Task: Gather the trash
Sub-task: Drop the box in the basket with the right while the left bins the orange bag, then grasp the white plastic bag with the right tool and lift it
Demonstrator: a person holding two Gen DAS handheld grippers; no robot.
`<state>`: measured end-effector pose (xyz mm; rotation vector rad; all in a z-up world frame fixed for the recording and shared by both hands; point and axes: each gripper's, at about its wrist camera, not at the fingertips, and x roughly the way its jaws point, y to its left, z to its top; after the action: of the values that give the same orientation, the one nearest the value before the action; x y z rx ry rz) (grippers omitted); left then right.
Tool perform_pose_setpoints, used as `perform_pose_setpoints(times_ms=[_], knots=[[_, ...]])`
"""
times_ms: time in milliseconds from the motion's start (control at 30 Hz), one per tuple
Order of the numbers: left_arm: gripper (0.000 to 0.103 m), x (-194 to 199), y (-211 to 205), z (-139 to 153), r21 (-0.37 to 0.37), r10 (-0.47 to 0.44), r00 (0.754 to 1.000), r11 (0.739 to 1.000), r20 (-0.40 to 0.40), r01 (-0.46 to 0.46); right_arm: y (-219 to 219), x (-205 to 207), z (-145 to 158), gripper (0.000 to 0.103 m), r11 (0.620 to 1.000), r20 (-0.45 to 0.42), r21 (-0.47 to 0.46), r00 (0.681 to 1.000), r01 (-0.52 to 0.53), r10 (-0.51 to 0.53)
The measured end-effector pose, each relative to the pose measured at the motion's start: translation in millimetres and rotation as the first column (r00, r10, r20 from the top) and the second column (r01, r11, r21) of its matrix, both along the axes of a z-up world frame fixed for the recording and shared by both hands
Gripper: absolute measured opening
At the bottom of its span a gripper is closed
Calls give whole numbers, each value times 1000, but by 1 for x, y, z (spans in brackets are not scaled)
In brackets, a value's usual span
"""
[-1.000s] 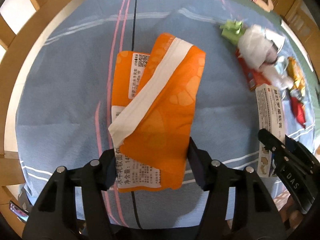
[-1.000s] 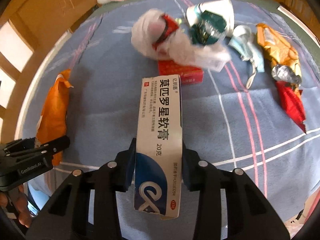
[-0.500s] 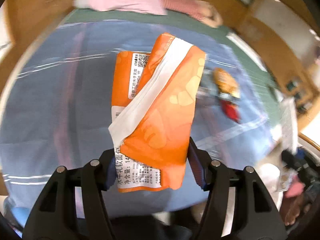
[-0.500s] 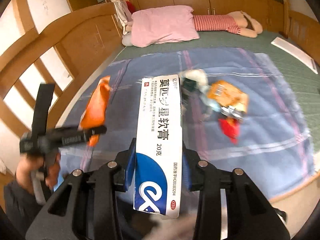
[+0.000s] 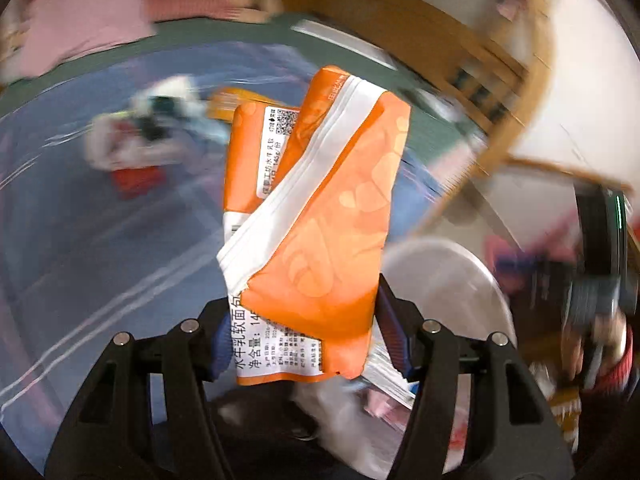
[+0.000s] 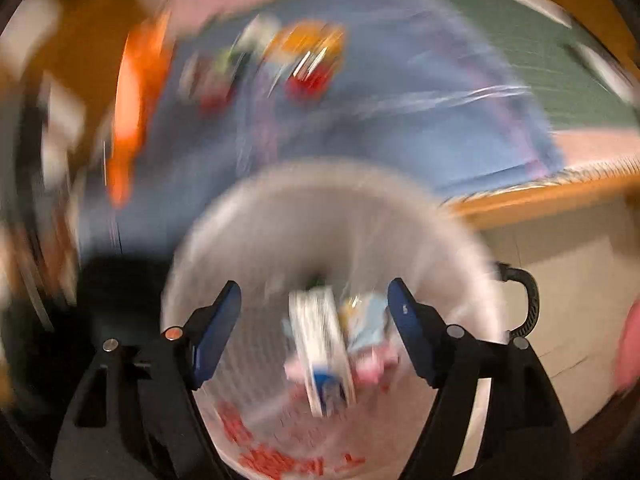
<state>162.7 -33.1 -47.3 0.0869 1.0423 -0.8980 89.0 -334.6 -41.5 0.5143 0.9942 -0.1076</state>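
My left gripper point(image 5: 300, 340) is shut on a flat orange tissue pack point(image 5: 316, 216) with a white stripe, held up over the bed's edge. A white trash bin point(image 5: 448, 280) stands just right of and below it. In the right wrist view my right gripper point(image 6: 314, 312) hangs over that bin point(image 6: 280, 216), its jaws opening. The white and blue ointment box point(image 6: 320, 344) lies free between the pads, dropping into the bin among other wrappers. More trash point(image 5: 140, 140) lies in a blurred heap on the blue sheet point(image 5: 80, 220).
The wooden bed frame point(image 6: 540, 196) runs beside the bin, with pale floor tiles point(image 6: 580, 300) to its right. A pink pillow point(image 5: 80, 24) lies at the bed's far end. A person's hand holding the other gripper point(image 5: 600, 288) shows at the right of the left wrist view.
Both grippers swung from over the bed to the bin beside it. The right gripper's jaws spread and let go of the ointment box. The left gripper still holds the orange pack.
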Motion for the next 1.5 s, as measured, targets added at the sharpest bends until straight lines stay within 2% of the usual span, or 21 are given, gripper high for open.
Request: perform_pose_setpoints(times_ms=[33, 100, 167, 233, 300, 333, 433, 533, 600, 667, 733, 767, 800, 833, 933, 1000, 1067, 1133, 1300, 1433, 1500], knots=[[62, -13, -12, -1, -14, -65, 998, 998, -5, 65, -18, -8, 10, 75, 996, 57, 23, 994, 91, -92], [62, -40, -28, -4, -36, -186, 982, 982, -27, 185, -32, -12, 17, 75, 983, 97, 35, 979, 179, -181], [62, -68, -49, -11, -35, -306, 951, 952, -51, 304, -44, -10, 19, 75, 970, 111, 38, 964, 241, -243], [64, -88, -65, -22, -24, -375, 924, 927, -70, 374, -53, -3, 17, 75, 968, 111, 47, 961, 248, -252], [80, -101, -77, -33, -3, -408, 910, 913, -79, 409, -51, 2, 12, 75, 971, 92, 52, 967, 234, -238], [93, -107, -83, -38, 17, -412, 908, 910, -75, 414, -54, 7, 9, 75, 972, 85, 56, 969, 228, -233], [94, -107, -85, -39, 50, -398, 916, 915, -52, 400, -52, 8, 3, 75, 975, 70, 72, 974, 210, -215], [95, -81, -69, -29, 9, -316, 948, 948, -33, 317, -47, 8, -3, 75, 975, 71, 73, 975, 207, -213], [95, -63, -52, -16, -23, -228, 973, 974, -23, 227, -40, 14, -5, 75, 978, 76, 55, 976, 202, -206], [96, -34, -27, -6, -42, -95, 995, 995, -5, 95, -33, 19, -4, 77, 982, 77, 29, 979, 185, -186], [96, -13, -5, 2, -34, 35, 999, 999, 31, -34, -26, 25, -5, 80, 986, 79, 10, 983, 166, -166], [96, -1, 7, 7, -27, 110, 992, 994, 56, -109, -23, 26, -6, 80, 987, 80, 5, 984, 162, -162], [96, 7, 17, 11, -18, 170, 982, 985, 81, -170, -19, 30, -7, 80, 988, 78, -3, 985, 152, -151], [96, 18, 31, 15, 0, 256, 959, 966, 121, -258, -16, 32, -7, 80, 989, 77, -6, 986, 146, -145], [98, 43, 60, 18, 44, 396, 899, 911, 187, -410, -4, 46, -8, 80, 994, 68, -10, 992, 111, -110], [99, 59, 72, 13, 81, 456, 868, 875, 199, -478, 11, 59, -8, 80, 997, 61, -19, 996, 68, -67], [99, 76, 87, 4, 143, 518, 833, 825, 195, -546, 24, 70, -9, 80, 999, 53, -32, 998, 31, -29], [99, 89, 99, -6, 186, 552, 815, 795, 173, -578, 42, 86, -13, 80, 999, 39, -34, 999, -16, 18], [99, 107, 118, -33, 226, 618, 784, 757, 56, -613, 74, 108, -21, 80, 996, 12, -24, 996, -86, 87], [99, 109, 125, -40, 229, 645, 764, 740, 30, -633, 92, 118, -25, 80, 992, -2, -35, 993, -120, 120], [99, 109, 127, -40, 235, 646, 763, 738, 27, -633, 98, 122, -28, 80, 991, -13, -38, 992, -129, 129]])
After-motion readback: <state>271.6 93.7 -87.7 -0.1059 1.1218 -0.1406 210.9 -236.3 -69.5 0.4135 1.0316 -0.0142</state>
